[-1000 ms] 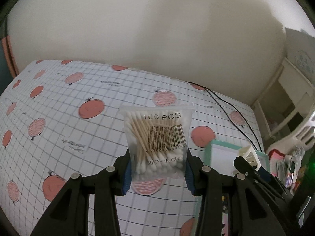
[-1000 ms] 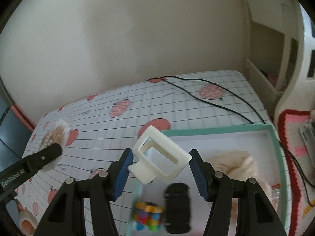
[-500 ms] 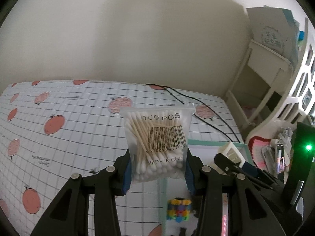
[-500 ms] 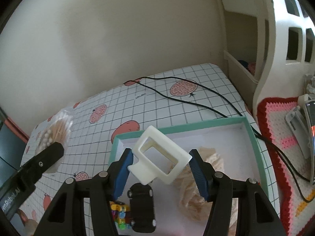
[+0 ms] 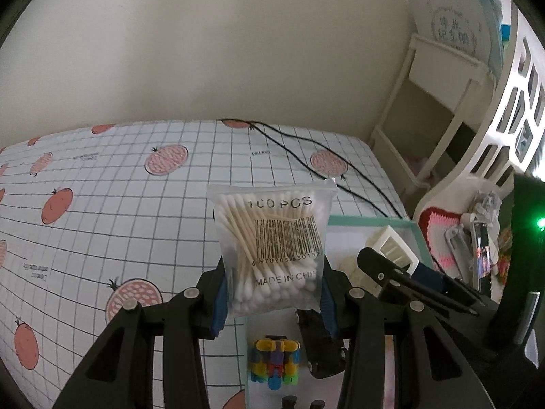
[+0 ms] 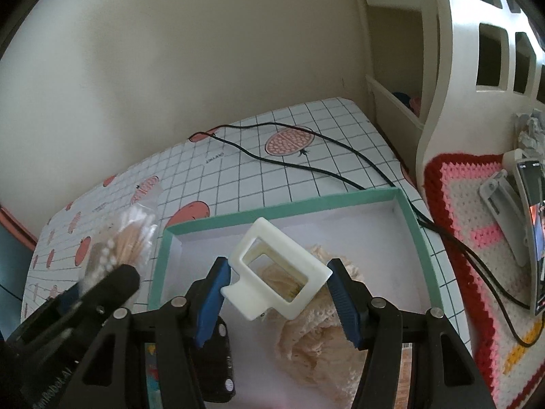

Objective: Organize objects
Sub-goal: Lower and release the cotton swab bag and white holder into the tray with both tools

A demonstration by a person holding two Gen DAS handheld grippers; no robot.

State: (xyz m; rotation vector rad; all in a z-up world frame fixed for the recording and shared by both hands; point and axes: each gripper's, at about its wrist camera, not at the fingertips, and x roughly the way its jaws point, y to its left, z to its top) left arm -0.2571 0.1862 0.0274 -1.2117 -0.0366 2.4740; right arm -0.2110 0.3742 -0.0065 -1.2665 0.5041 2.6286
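Fruit-print cloth [image 5: 102, 211] covers the table. Left gripper [image 5: 272, 301] pinches the swab bag [image 5: 272, 248] upright; right gripper [image 6: 277, 293] squeezes a white clip [image 6: 276, 281] over the green box [image 6: 414, 218], likely ready to drop both inside.

My grippers' pads [image 6: 211, 298] were blue, arms black. Tablecloth [image 5: 119, 204] white, dark grid, pink-red fruit prints. Box [image 6: 282, 206] teal-rimmed, white inside. Swab bag [image 5: 272, 248] clear, black barcode. Frame [image 6: 276, 277] cream. Crochet mat [image 6: 477, 238] red, pink, white.
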